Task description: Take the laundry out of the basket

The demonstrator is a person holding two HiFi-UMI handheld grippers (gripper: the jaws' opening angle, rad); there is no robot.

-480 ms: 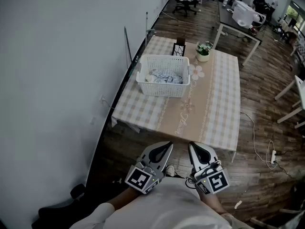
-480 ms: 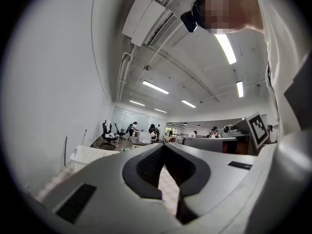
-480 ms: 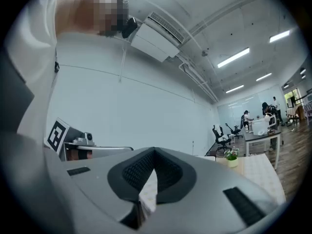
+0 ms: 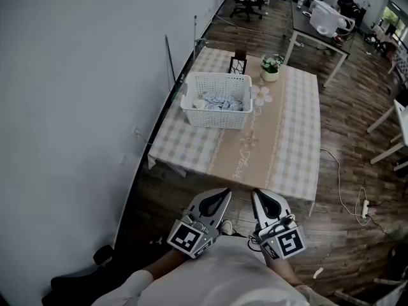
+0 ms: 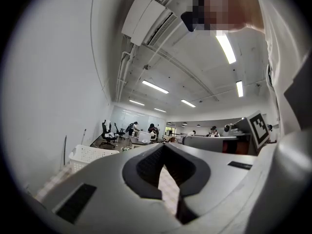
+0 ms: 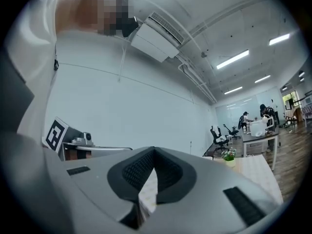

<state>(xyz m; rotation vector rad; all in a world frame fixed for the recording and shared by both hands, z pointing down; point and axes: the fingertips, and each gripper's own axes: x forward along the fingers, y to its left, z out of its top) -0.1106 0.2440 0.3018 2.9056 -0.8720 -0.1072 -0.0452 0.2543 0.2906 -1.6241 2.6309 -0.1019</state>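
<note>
A white slatted basket (image 4: 217, 99) stands on the checked table (image 4: 287, 139) toward its far left side, with pale blue and white laundry (image 4: 220, 101) heaped inside. Both grippers are held low against the person's body, well short of the table's near edge. My left gripper (image 4: 224, 194) is shut with nothing in it, and so is my right gripper (image 4: 256, 195) beside it. In the left gripper view the basket (image 5: 87, 155) shows far off at the left, beyond the shut left gripper (image 5: 163, 147). The right gripper view looks over its shut right gripper (image 6: 154, 151) at the table (image 6: 258, 172).
A small potted plant (image 4: 271, 67) and a dark upright object (image 4: 238, 63) sit at the table's far end. A white wall (image 4: 83, 75) runs along the left. A cable and power strip (image 4: 364, 206) lie on the wooden floor at right. Office chairs and desks stand beyond.
The view has shifted slightly, so the table and basket sit a little higher in the frame. Both grippers keep the same place.
</note>
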